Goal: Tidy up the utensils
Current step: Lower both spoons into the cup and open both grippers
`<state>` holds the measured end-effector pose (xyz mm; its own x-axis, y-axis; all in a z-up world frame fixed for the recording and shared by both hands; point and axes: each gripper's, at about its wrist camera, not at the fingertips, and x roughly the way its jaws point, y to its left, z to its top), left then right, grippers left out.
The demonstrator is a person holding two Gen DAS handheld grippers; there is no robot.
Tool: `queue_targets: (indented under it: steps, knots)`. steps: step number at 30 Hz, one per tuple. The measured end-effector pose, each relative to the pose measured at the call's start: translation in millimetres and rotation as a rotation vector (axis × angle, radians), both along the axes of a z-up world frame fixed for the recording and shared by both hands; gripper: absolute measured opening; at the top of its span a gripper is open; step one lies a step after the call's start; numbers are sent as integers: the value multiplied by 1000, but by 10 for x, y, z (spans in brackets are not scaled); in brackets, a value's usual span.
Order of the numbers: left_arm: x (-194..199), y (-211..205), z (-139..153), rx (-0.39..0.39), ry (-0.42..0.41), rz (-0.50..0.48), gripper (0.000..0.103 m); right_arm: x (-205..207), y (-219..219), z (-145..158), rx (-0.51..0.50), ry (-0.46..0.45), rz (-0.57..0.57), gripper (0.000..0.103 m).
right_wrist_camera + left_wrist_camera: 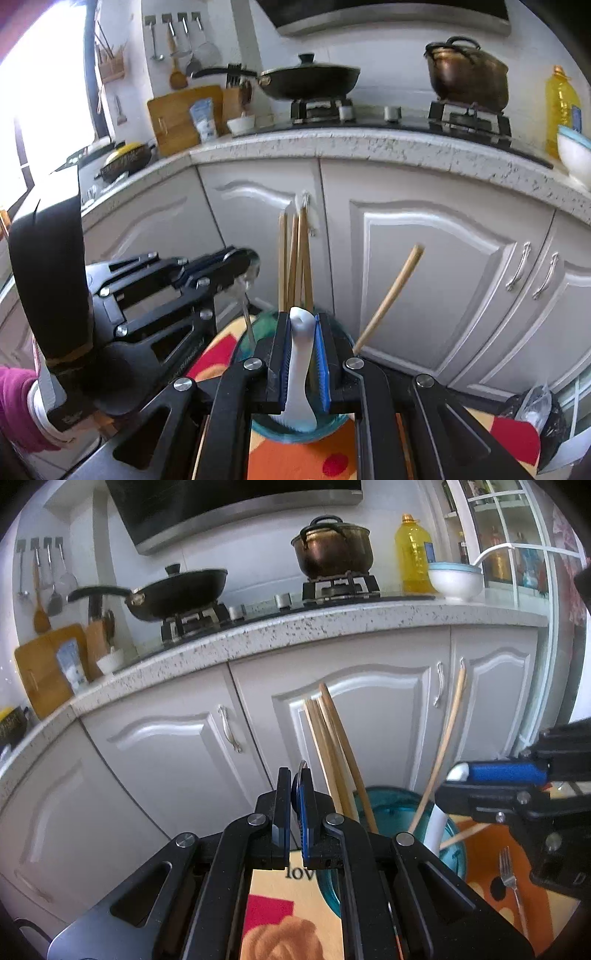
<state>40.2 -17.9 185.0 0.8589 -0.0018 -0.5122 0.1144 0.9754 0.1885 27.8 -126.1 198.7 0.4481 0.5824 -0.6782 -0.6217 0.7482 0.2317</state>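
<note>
A teal glass holder (391, 805) stands on a colourful table and holds several wooden chopsticks (332, 749) upright, with one more chopstick (443, 746) leaning right. My left gripper (295, 812) is shut on a metal spoon, whose bowl shows in the right wrist view (251, 269). My right gripper (301, 354) is shut on a white ceramic spoon (299, 369) and holds it over the holder (258, 325). It shows at the right of the left wrist view (458, 775). A metal fork (511, 890) lies on the table at the right.
White kitchen cabinets (177, 746) stand close behind the table under a speckled counter (332, 624). On the counter are a black wok (177, 590), a dark pot (332, 550), an oil bottle (412, 554) and a white bowl (456, 579). A dark bag (535, 417) lies at the right.
</note>
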Motion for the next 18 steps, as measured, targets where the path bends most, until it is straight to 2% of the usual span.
queue_targets:
  steps: [5,11,18]
  knots:
    - [-4,-28,-162,-17,61,1,2,-73,-49,-121,-37,8,-5,12]
    - [-35,-55,-221,-27,78,5,3,-105,-66,-92,-22,36,2,12]
    - [-30,83,-190,-119,141,-3,4,-110,-103,-46,7,52,2,14]
